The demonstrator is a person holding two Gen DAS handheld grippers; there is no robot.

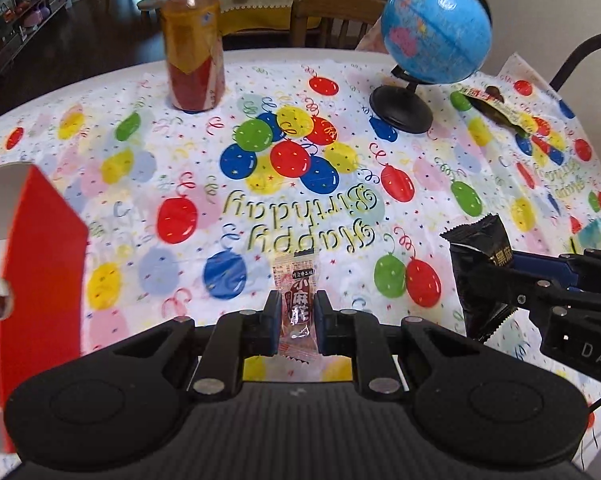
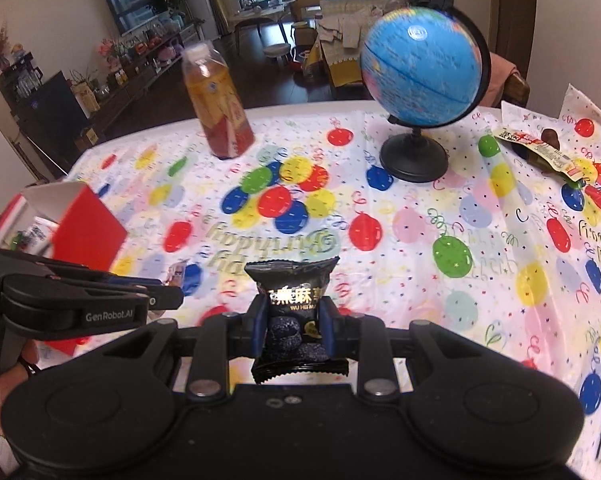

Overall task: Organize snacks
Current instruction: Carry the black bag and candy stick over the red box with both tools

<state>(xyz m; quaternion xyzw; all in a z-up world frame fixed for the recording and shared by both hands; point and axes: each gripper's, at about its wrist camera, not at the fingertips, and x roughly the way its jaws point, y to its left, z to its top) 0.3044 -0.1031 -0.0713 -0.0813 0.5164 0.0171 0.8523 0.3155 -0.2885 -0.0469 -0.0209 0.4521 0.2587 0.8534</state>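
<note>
Snacks are mid-sort, with 2 of them in the air at once. The left gripper (image 1: pixel 298 322) is pinched tight on a small clear-wrapped snack (image 1: pixel 296 308), its blue pads pressed against the packet's sides, above the balloon tablecloth (image 1: pixel 260 152). The right gripper (image 2: pixel 292 330) is clamped on a black sesame snack pouch (image 2: pixel 294 320), which bulges between the pads and hangs clear of the cloth.

In the left wrist view, a red box (image 1: pixel 40 264) with a white inside stands at 9 o'clock, its top open; it looks like the collecting bin, and some packets already seem to lie in it, though how many I cannot tell. In the right wrist view the box sits at about 9 o'clock too, just behind the left gripper.

Still out on the cloth is 1 brown-and-yellow wrapped snack (image 2: pixel 548 152) at 2 o'clock, well apart from the box, just beside the globe (image 2: pixel 420 76). A bottle of tea (image 2: pixel 218 108) stands at 11 o'clock, untouched.

My judgement: the job is well under way but unfinished. Both held packets have yet to reach the box, and the far wrapper remains to be fetched.
</note>
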